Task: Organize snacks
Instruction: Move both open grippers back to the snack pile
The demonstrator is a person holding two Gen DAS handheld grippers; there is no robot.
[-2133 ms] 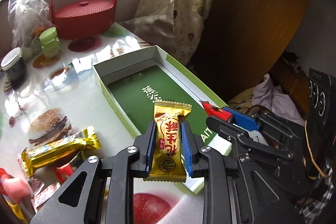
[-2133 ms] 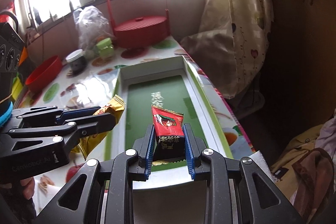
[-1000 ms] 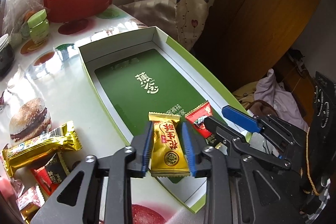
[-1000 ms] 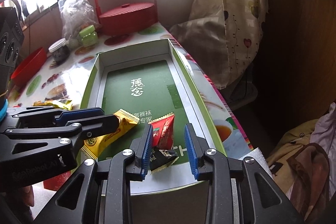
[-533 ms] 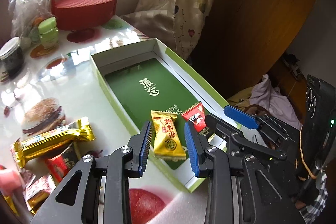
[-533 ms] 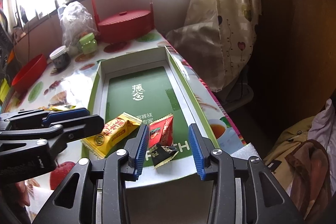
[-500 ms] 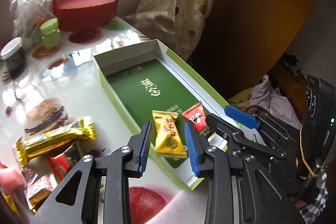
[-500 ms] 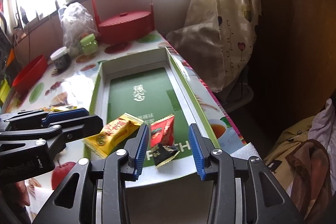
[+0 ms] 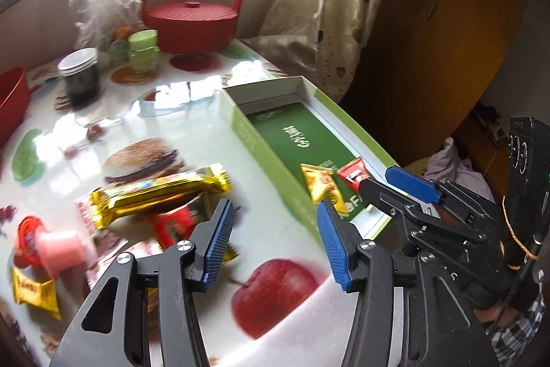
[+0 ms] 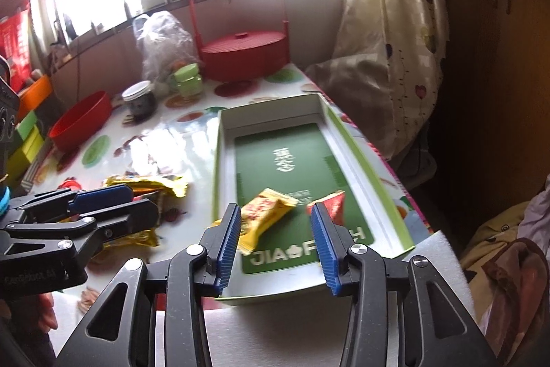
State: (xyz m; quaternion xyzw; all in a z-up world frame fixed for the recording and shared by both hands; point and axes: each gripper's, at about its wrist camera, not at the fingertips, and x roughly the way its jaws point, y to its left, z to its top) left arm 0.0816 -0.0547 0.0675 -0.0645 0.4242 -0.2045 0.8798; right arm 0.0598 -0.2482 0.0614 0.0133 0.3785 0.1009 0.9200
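Both grippers were spread wide and held nothing. The left gripper (image 9: 273, 243) hung above the table (image 9: 192, 112), over a printed apple and just beside the near corner of the green box (image 9: 254, 143). The right gripper (image 10: 275, 245) hung over the near end of the same box (image 10: 364, 160). Inside the box, on its green floor near that end, lay a yellow candy (image 10: 266, 210) and a red candy (image 10: 331, 203), side by side and apart from every finger. On the table left of the box lay the remaining snacks: a long gold bar (image 9: 154, 195) across a red packet (image 9: 175, 224), a pink jelly cup (image 9: 62, 250) and a small yellow packet (image 9: 34, 293), all somewhat blurred. Farther back stood a red basket (image 10: 242, 55), a dark jar (image 10: 139, 100), a green jar (image 10: 187, 79) and a red bowl (image 10: 80, 121).
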